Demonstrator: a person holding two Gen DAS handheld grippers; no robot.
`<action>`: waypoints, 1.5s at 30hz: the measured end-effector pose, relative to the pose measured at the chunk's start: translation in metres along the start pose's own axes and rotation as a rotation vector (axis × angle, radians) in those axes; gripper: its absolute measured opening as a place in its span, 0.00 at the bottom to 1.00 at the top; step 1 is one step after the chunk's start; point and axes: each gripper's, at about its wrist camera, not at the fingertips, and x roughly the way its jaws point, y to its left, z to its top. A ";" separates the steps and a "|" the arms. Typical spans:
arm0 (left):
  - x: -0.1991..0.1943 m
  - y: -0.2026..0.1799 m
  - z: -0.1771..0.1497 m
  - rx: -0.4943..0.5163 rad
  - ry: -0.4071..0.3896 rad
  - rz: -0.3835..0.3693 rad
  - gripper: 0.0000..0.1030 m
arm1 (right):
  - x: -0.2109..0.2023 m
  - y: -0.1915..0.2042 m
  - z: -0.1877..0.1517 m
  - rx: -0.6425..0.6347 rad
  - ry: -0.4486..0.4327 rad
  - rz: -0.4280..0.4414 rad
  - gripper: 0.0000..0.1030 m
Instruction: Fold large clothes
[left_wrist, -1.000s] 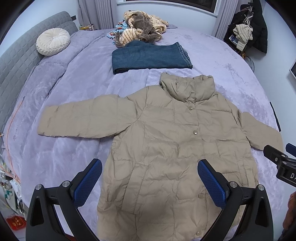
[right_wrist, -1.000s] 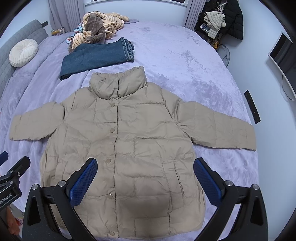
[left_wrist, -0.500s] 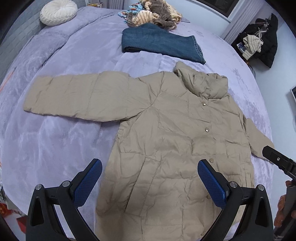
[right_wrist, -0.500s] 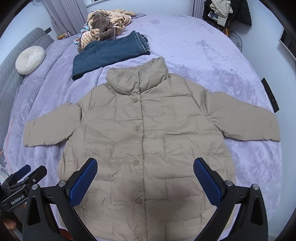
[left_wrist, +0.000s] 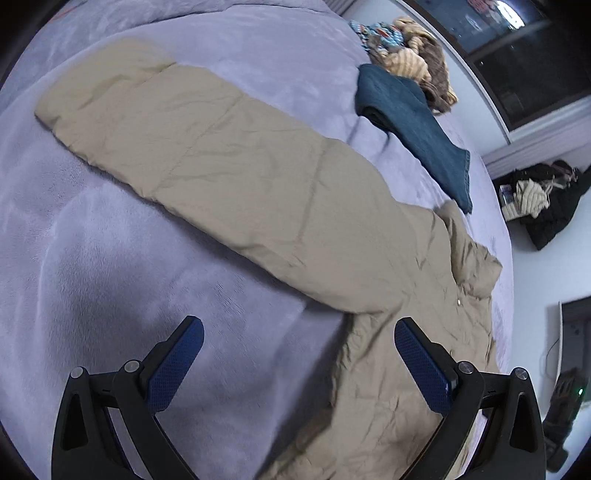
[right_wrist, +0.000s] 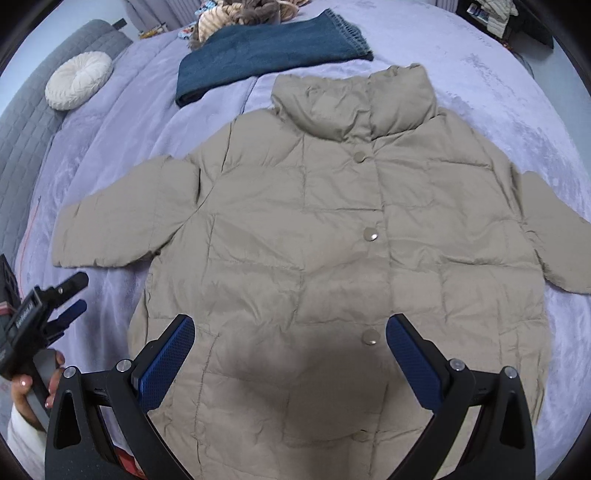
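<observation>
On bed: jacket (right_wrist: 314, 236) flat | left gripper (left_wrist: 299, 354) jaws apart | right gripper (right_wrist: 290, 350) jaws apart

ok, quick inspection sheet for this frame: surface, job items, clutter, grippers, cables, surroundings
Surface: bed with lilac plush cover, wrinkled, bare around the jacket.
Job's things: beige puffer jacket laid flat, front up, snapped shut, both sleeves spread out; unfolded. Folded blue jeans lie beyond its collar.
Clutter: heap of clothes beyond the jeans; round cream cushion by the grey headboard.
Grippers: left gripper open, empty, over the bed edge beside the jacket's side, below the sleeve; right gripper open, empty, over the jacket's lower front.
Cables: thin cord on the wall beside a screen; an orange line along the bed's edge.
Surroundings: dark window; clothes pile on a dark chair.
</observation>
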 end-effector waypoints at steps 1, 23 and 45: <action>0.007 0.011 0.009 -0.027 -0.004 -0.019 1.00 | 0.009 0.003 0.000 0.001 0.013 0.014 1.00; 0.012 0.057 0.153 0.035 -0.308 0.217 0.11 | 0.096 0.072 0.072 0.048 -0.076 0.321 0.81; -0.040 -0.263 0.016 0.669 -0.337 -0.196 0.11 | 0.127 0.051 0.062 0.094 0.041 0.537 0.08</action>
